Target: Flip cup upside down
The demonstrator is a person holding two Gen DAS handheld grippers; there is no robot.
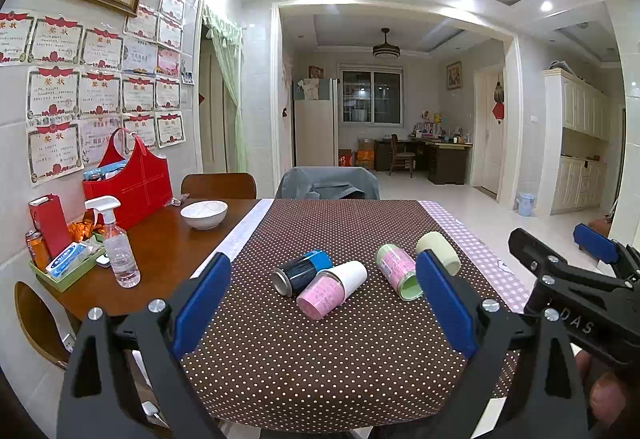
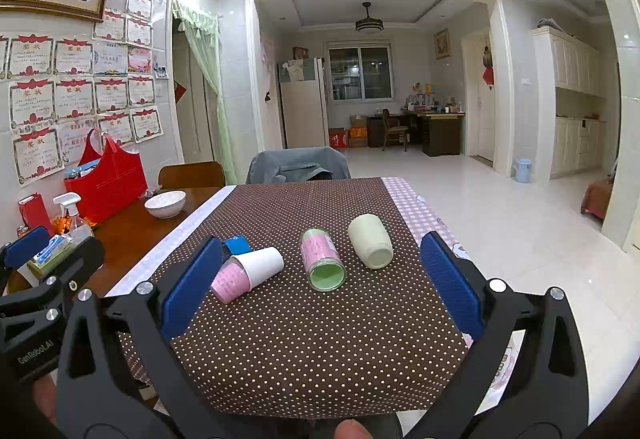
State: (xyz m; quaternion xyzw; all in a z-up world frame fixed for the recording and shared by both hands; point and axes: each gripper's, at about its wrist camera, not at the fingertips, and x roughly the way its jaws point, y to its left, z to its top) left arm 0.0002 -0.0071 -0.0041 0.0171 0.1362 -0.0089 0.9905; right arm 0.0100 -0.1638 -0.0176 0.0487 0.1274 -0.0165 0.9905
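Pre-grasp: left gripper (image 1: 324,303) and right gripper (image 2: 320,285) both wide open, holding nothing, cups on their sides mid-tablecloth (image 2: 304,339); next, close on green cup (image 2: 323,259), upend it.

four cups lie on their sides on the tablecloth (image 2: 304,339) ahead of both open tongs: the can-like cup (image 1: 302,271) leftmost, touching the paper cup (image 1: 334,293), then the jar cup (image 2: 322,259), the mug (image 2: 370,246) rightmost.
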